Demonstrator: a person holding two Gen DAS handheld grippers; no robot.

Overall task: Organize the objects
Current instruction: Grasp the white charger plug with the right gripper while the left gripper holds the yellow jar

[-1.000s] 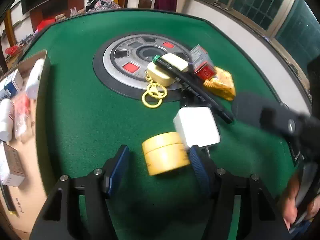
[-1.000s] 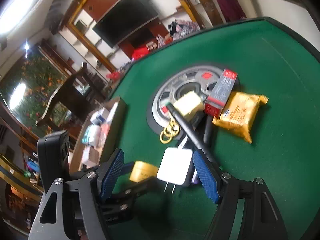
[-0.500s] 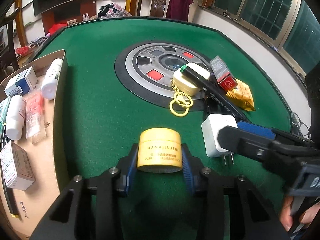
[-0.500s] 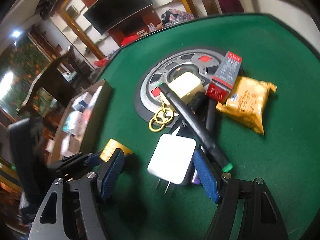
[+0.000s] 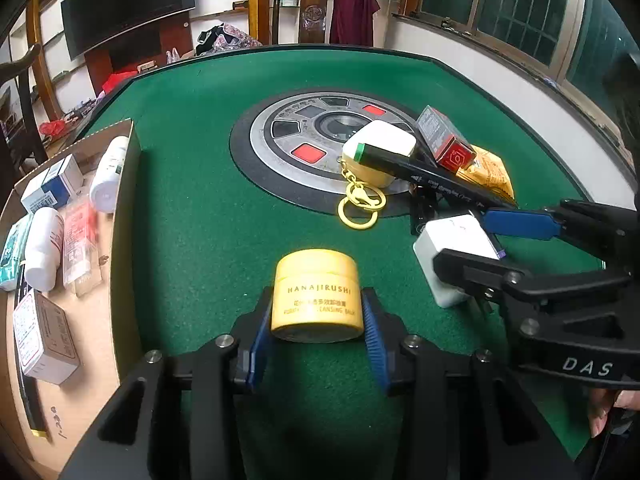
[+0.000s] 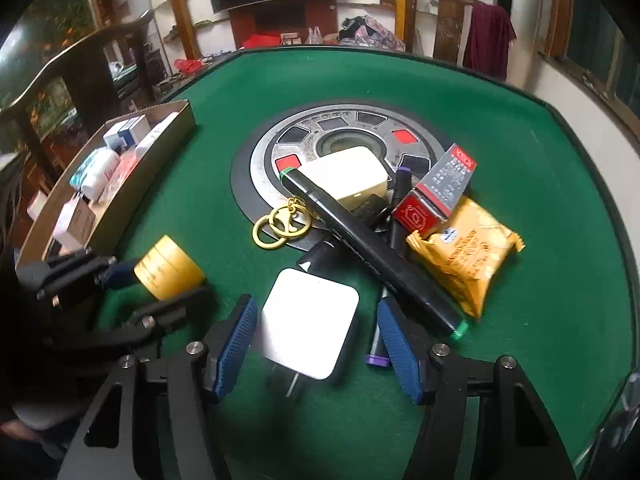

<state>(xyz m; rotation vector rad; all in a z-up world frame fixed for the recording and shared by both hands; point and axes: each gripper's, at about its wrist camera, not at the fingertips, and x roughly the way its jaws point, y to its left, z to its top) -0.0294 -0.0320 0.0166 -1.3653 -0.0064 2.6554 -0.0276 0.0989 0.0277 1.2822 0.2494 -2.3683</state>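
The left gripper [image 5: 316, 326] clamps the yellow jar [image 5: 316, 295] on the green table [image 5: 192, 208], beside the cardboard box [image 5: 124, 240].

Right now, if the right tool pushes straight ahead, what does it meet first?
The white charger, already between the closing jaws of the right tool. Beyond it, probably the long black pen lying across the pile; depth there is unclear.

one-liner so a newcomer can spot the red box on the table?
Start at the round grey dial in the middle of the green table. At its right edge lies a pile; the red box rests on top, leaning over the yellow snack packet. It is the only long, square-ended carton, red ends with grey printed sides.
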